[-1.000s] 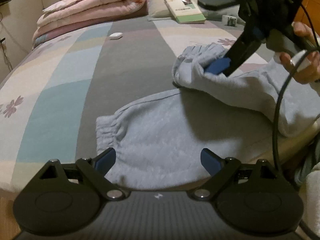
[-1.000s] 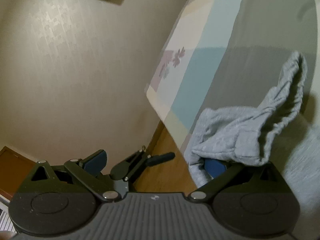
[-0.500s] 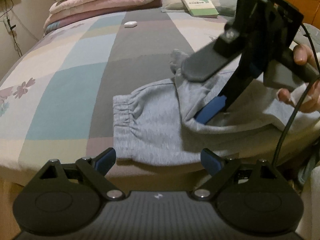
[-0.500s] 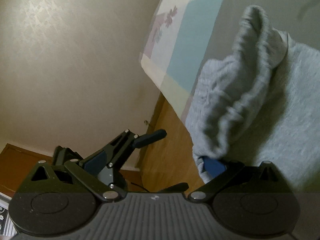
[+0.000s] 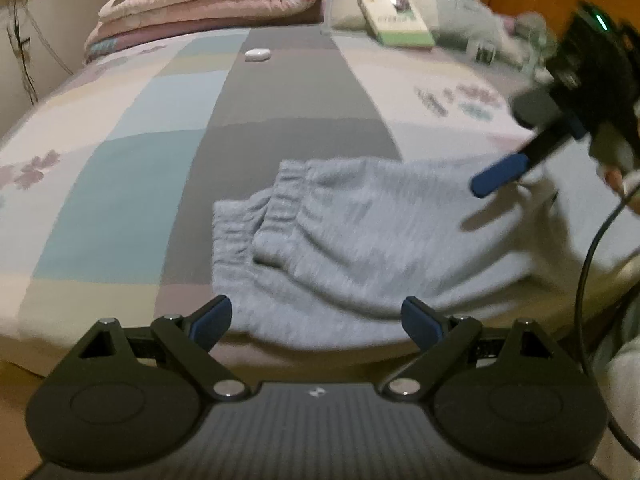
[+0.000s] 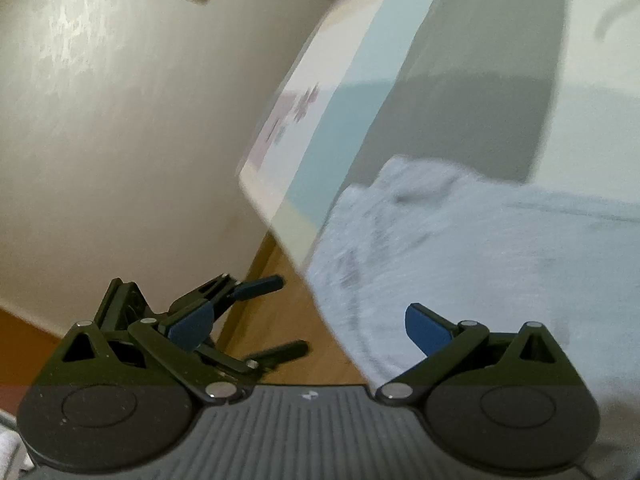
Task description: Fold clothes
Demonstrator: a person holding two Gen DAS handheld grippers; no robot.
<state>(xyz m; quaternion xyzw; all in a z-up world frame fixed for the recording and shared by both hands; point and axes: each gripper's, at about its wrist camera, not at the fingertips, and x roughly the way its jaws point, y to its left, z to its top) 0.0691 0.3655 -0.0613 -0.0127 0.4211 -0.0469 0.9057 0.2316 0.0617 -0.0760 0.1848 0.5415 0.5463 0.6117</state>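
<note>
Both my claws spread wide, nothing between the pads

My left gripper (image 5: 316, 316) sits low and level, its blue-tipped fingers (image 5: 210, 318) held well apart. My right gripper (image 6: 308, 322) is parted just as wide; from the left wrist camera it hangs raised at the right, one blue finger slanting down-left, my hand (image 5: 618, 168) wrapped round its handle behind
</note>
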